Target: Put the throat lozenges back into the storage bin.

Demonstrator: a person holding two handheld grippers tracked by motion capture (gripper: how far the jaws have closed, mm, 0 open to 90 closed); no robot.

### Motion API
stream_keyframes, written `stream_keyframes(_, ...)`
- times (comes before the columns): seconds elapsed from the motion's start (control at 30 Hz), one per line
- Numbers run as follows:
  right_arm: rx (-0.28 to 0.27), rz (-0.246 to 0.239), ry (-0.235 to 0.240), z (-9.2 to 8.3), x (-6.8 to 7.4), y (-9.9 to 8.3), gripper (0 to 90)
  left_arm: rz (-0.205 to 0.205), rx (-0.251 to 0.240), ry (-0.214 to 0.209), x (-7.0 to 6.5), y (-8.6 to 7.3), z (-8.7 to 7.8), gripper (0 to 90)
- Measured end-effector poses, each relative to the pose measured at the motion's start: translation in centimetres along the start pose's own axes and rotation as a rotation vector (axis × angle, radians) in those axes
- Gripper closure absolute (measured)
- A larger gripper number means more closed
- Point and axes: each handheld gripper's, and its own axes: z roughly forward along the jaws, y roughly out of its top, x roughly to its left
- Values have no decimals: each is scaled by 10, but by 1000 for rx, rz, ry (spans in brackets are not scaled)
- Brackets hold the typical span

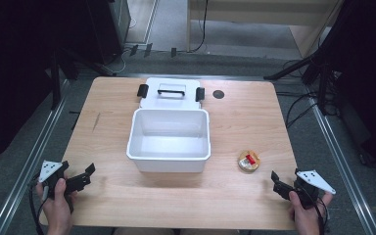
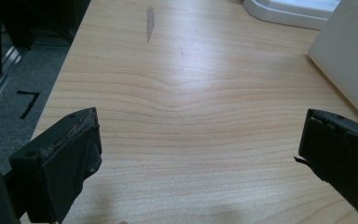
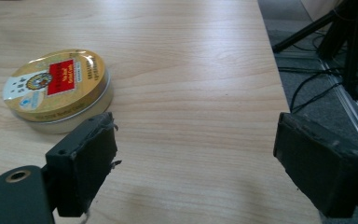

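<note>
Round gold tin on table, just right of open white box; right gripper near tin, jaws apart, empty, likely lined up to grab it; left gripper left of box, wide open, empty

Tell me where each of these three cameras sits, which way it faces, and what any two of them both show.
High view: above the person's side, facing forward and down on the table, white box and round tin; both hands, left gripper and right gripper show.
Left gripper view: on the left gripper, looking along the wood toward the box wall; jaws apart.
Right gripper view: on the right gripper, facing the table's right edge; jaws apart.
Shared: the tin appears in the high and right gripper views.
</note>
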Motion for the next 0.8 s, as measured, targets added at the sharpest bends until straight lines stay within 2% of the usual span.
stream_keyframes(0.03, 0, 0, 0, 0, 0, 0, 140, 0, 0, 0, 0, 0, 0, 0)
stream_keyframes(0.1, 7, -6, 31, 1, 0, 0, 160, 3, -2, -11, 1, 0, 0, 0)
stream_keyframes(0.2, 22, -48, 11, 1, 4, 0, 204, 21, -23, -19, -1, -1, -2, 0)
stream_keyframes(0.23, 22, -48, 11, 1, 4, 0, 204, 21, -23, -19, -1, -1, -2, 0)
stream_keyframes(0.27, 25, -60, 33, 1, 6, 2, 205, 22, -35, -22, -1, -2, -3, 0)
stream_keyframes(0.3, 25, -60, 33, 1, 6, 2, 205, 22, -35, -22, -1, -2, -3, 0)
stream_keyframes(0.33, 27, -70, 49, 0, 7, 4, 208, 2, -35, -6, 0, -1, -3, 0)
stream_keyframes(0.37, 27, -70, 49, 0, 7, 4, 208, 2, -35, -6, 0, -1, -3, 0)
stream_keyframes(0.4, 27, -72, 66, -1, 9, 8, 209, -20, -24, 20, 3, -1, -2, 0)
stream_keyframes(0.5, 24, -80, 79, -3, 10, 12, 213, -15, -15, 22, 3, 0, -1, 0)
stream_keyframes(0.53, 35, -95, 95, -4, 11, 17, 212, 2, -18, 19, 1, 0, -1, 0)
stream_keyframes(0.63, 53, -111, 115, -6, 11, 22, 225, 6, -29, 21, 0, -1, -2, 0)
stream_keyframes(0.67, 85, -112, 154, -7, 8, 29, 256, 1, -30, 23, 1, -1, -2, 0)
stream_keyframes(0.8, 95, -113, 175, -9, 5, 37, 266, 18, -31, 23, -1, -1, -2, 0)
